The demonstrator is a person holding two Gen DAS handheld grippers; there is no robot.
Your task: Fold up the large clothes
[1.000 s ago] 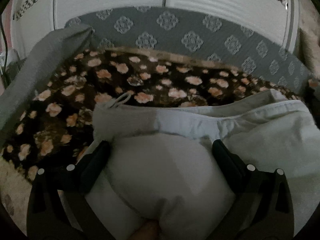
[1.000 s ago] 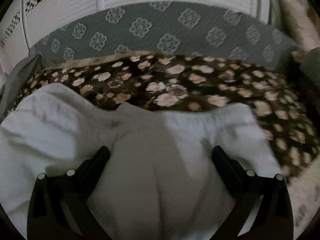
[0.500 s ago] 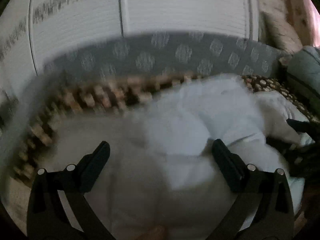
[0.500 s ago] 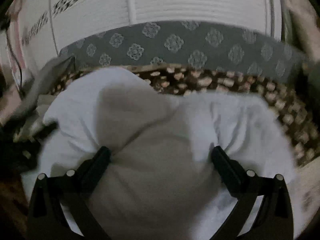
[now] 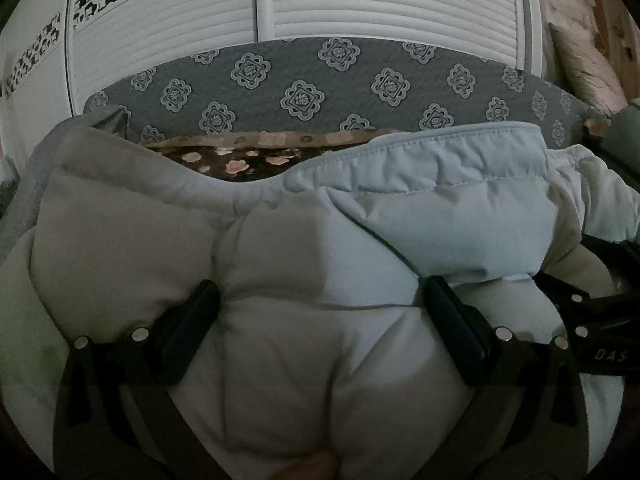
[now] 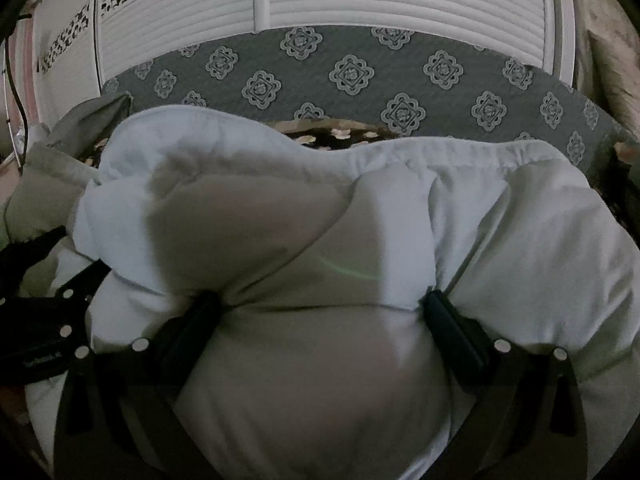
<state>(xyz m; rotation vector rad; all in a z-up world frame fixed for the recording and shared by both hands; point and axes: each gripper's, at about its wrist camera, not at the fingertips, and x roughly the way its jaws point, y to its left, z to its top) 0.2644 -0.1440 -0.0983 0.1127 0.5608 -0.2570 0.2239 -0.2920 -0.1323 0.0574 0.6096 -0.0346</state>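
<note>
A pale puffy quilted jacket (image 5: 420, 216) fills both views, bunched into thick padded folds over a dark floral blanket (image 5: 240, 164). My left gripper (image 5: 320, 300) has its jaws wide apart and pressed into the padding, with a thick fold of jacket between them. My right gripper (image 6: 320, 304) holds the same jacket (image 6: 280, 216) in the same way. The right gripper also shows at the right edge of the left wrist view (image 5: 600, 312), and the left gripper at the left edge of the right wrist view (image 6: 40, 320). The two sit close side by side.
A grey patterned headboard (image 5: 304, 80) runs behind the bed, with white louvred doors (image 5: 360, 0) above it. A grey cloth (image 6: 92, 120) lies at the far left. A furry cushion (image 5: 580, 40) is at the upper right.
Both grippers have carried the jacket up and toward each other. The jacket is now bunched higher and covers most of the floral blanket. Each gripper now shows in the other's view.
</note>
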